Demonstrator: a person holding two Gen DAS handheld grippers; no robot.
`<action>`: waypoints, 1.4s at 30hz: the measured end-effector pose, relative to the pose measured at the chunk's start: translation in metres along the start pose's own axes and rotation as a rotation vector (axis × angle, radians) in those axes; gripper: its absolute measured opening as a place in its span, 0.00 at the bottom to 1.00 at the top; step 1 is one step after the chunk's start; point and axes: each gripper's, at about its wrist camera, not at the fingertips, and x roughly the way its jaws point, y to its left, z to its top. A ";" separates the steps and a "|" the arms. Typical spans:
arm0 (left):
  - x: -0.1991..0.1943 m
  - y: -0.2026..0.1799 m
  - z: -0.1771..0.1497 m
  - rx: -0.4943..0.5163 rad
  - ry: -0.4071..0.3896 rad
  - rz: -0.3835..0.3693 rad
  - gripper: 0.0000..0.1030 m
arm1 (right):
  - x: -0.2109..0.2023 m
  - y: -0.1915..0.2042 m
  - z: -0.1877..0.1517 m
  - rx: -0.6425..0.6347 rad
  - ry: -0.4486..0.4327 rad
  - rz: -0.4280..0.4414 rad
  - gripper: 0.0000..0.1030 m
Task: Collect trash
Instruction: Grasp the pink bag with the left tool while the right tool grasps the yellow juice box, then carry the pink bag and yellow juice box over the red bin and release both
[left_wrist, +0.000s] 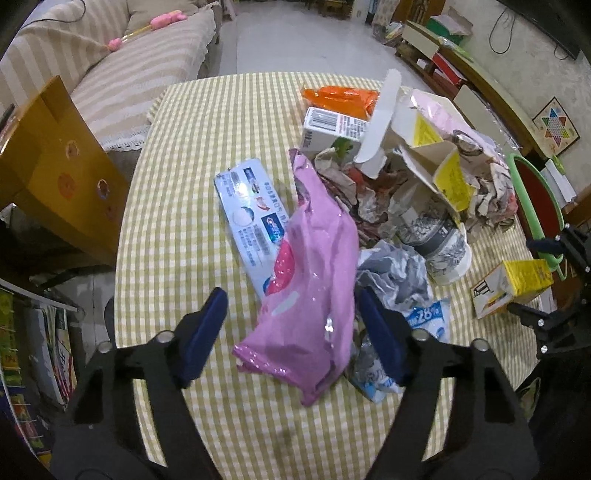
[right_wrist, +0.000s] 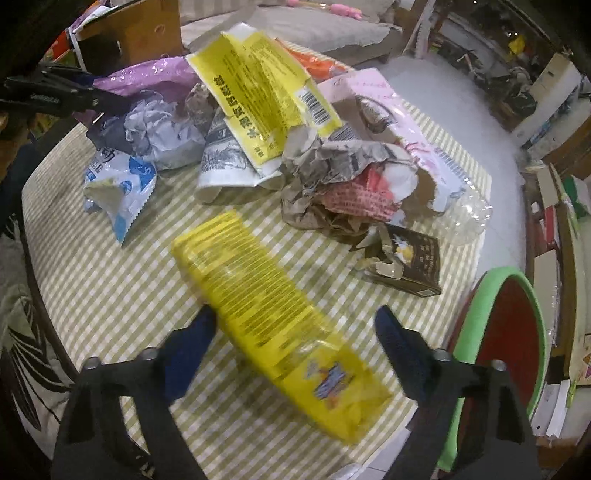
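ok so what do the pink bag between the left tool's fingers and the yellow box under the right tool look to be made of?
Pink bag: thin plastic film, glossy; it crinkles and throws sharp specular glints.
Yellow box: probably printed cardboard with a coated, slightly shiny face; straight folded edges and flat panels, though motion blur leaves the finish uncertain.

We find a domestic living room. A striped sofa (left_wrist: 122, 70) stands just beyond a table under a yellow-checked tablecloth (left_wrist: 207, 155). A low media cabinet (left_wrist: 443, 55) runs along the far wall, cables hanging above it. A Chinese checkers board (left_wrist: 556, 127) leans against that wall. Household packaging litters the table.
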 end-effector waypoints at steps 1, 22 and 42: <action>0.001 0.000 0.001 -0.002 0.001 -0.002 0.62 | 0.002 -0.001 0.001 -0.005 0.004 0.005 0.71; -0.027 -0.008 0.000 0.019 -0.042 -0.022 0.26 | -0.042 0.006 -0.022 0.098 -0.042 -0.013 0.36; -0.108 -0.020 -0.009 -0.024 -0.213 -0.070 0.25 | -0.122 -0.025 -0.047 0.496 -0.290 0.016 0.36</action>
